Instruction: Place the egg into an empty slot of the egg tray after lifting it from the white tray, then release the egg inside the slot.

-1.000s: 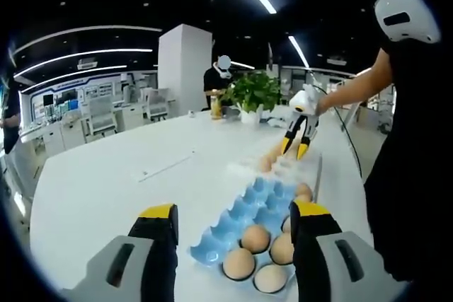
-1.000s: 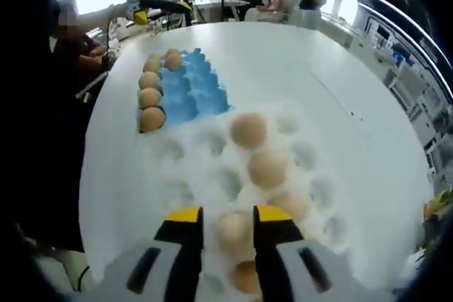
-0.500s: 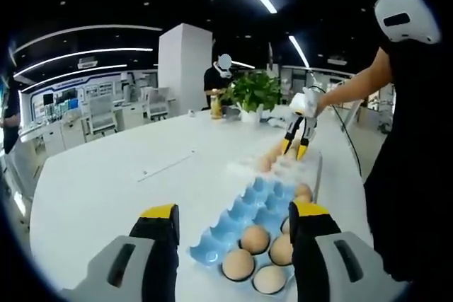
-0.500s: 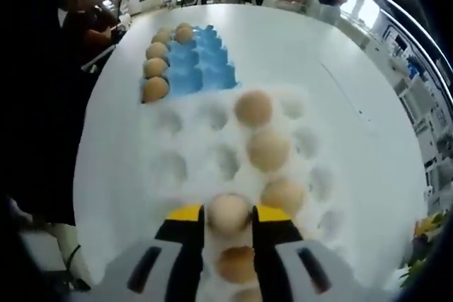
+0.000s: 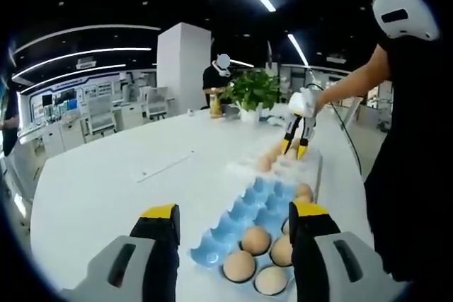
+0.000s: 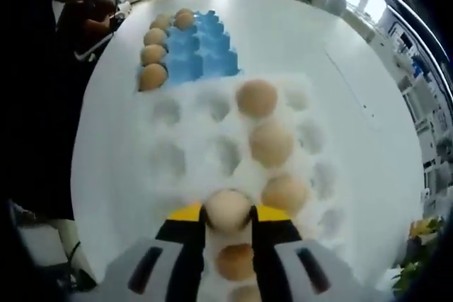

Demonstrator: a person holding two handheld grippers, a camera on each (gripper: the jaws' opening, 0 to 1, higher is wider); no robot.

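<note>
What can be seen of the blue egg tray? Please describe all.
The blue egg tray looks like moulded pulp or thin plastic, with cupped slots in rows. It lies flat on the white table, one end against the white tray. Brown eggs fill the slots along one side; the other slots are empty. In the left gripper view it lies between that gripper's jaws.

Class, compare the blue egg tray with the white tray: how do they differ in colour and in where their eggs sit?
The blue egg tray is bright blue, while the white tray is white. The blue egg tray's eggs line one edge row; the white tray's eggs run in a line through its middle. Both lie flat on the white table with empty slots left.
</note>
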